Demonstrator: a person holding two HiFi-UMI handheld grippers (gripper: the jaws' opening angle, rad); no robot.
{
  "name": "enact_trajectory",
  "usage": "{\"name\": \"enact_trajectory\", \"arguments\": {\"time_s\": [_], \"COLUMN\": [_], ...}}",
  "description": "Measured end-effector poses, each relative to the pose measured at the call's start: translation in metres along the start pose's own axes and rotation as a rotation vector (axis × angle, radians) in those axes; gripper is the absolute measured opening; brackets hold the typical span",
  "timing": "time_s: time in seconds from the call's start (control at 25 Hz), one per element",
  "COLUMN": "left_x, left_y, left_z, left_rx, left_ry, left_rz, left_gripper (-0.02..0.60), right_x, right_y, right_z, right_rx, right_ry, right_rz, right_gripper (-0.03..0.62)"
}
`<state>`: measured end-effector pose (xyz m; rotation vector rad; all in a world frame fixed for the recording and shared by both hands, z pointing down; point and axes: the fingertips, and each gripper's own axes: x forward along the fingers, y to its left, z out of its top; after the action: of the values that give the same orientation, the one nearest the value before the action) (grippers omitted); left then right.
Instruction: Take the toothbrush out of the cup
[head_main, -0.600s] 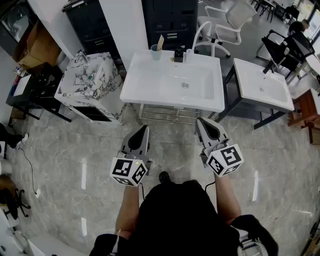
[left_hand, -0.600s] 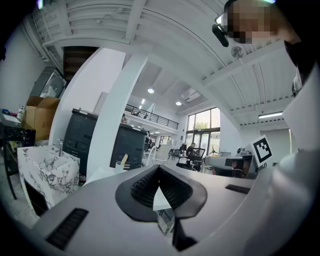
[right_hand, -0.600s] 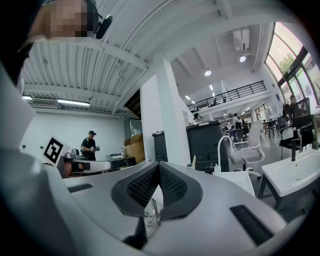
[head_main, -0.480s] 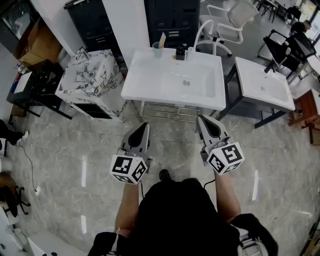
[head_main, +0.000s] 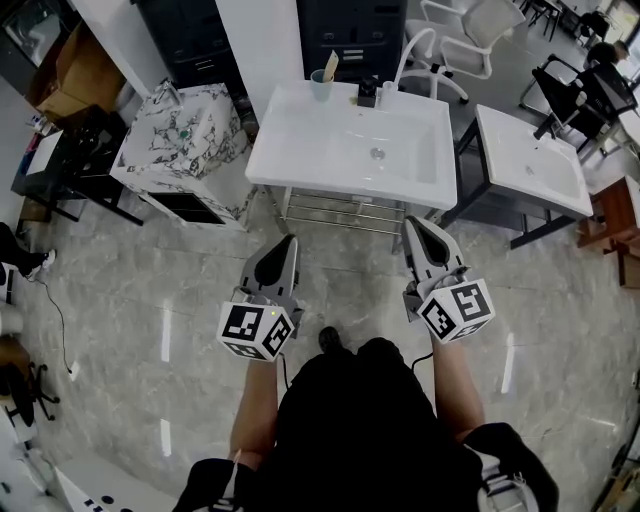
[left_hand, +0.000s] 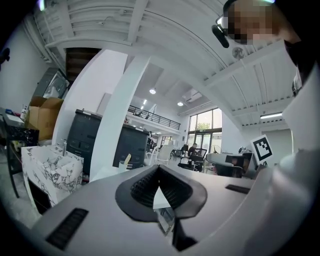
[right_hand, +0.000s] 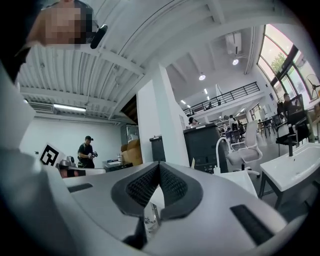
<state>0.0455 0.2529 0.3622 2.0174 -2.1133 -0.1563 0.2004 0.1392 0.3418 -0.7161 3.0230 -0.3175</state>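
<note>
The person stands on a grey marble floor (head_main: 130, 300) with a gripper in each hand. Both point level toward a white sink (head_main: 300, 150) at 12 o'clock.

The left gripper (head_main: 283, 243) has its jaws pressed together with nothing between them. Its own view shows the ribbed pads meeting in a closed V. The right gripper (head_main: 414, 224) is pressed together in the same way and is also empty. Both hang over the floor, short of the sink's front edge and well apart from the cup.

The cup (head_main: 321, 86) is pale blue-green. It stands upright on the sink's back rim, at about 11 o'clock from the drain (head_main: 377, 153). The toothbrush (head_main: 330, 68) is in the cup, and its pale upper end sticks out above the rim, leaning toward 1 o'clock.

A small black thing (head_main: 367, 93), too small to make out, sits on the same rim at the cup's 3 o'clock, near it but not touching.

A marble-patterned cabinet (head_main: 180, 140) stands at the sink's 9 o'clock. A second white sink (head_main: 530, 165) on a dark frame stands at its 3 o'clock. A white office chair (head_main: 455, 45) stands behind the first sink at about 1 o'clock.
</note>
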Motion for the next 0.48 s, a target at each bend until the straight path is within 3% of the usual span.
{"name": "enact_trajectory", "arguments": {"time_s": [0.48], "left_x": [0.011], "left_y": [0.011], "left_z": [-0.033], "left_rx": [-0.048], "left_ry": [0.082], "left_rz": [0.006], "left_gripper": [0.015], "right_x": [-0.001], "right_y": [-0.005], "right_z": [-0.024], "right_rx": [0.002], "right_ry": [0.064], "right_rz": [-0.016], "right_gripper": [0.031]}}
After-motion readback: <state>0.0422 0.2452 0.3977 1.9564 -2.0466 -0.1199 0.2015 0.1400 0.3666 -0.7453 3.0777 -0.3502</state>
